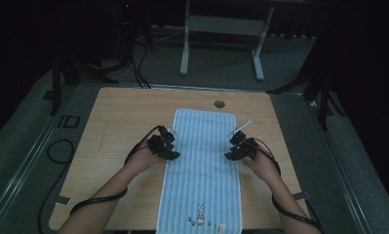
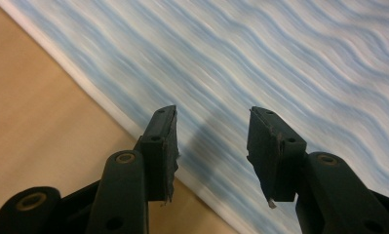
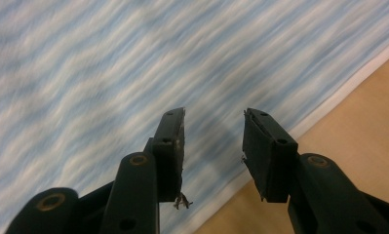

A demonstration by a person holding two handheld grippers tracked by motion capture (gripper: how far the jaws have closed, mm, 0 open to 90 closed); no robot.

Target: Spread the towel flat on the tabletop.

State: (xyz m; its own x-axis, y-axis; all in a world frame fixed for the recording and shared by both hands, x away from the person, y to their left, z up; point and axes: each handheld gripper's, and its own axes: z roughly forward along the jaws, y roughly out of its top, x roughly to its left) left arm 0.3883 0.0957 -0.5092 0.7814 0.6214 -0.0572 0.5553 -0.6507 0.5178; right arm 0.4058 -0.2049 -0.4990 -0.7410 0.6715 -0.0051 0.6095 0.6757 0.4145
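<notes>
The room around me is dark, with a grey floor, black cables trailing across it and the white legs of another stand (image 1: 221, 44) beyond the far edge. In front of me is the light wooden bench (image 1: 119, 122), with a small round hole (image 1: 220, 104) near its far side. Lying flat down the middle of the bench is a long pale-blue striped cloth towel (image 1: 204, 170), its near end reaching the bench's edge and carrying a small printed figure (image 1: 200, 212).

My forearms come in from the near side and angle inward, one to each long edge of the towel, roughly halfway along it. My left hand (image 1: 141, 158) holds the left tongs (image 1: 171, 148) over the towel's left border, tips pointing inward and down. My right hand (image 1: 260, 163) holds the right tongs (image 1: 231, 148) over the right border in a mirrored pose.

In the left gripper view the left tongs (image 2: 211, 141) stand partly open, with a clear gap between the black pads; the towel's white hem and blue stripes lie beneath them, nothing pinched. In the right gripper view the right tongs (image 3: 214, 141) are parted to about the same width above the towel's edge, with bare wood showing to one side, and they grip nothing either. Both views are blurred.
</notes>
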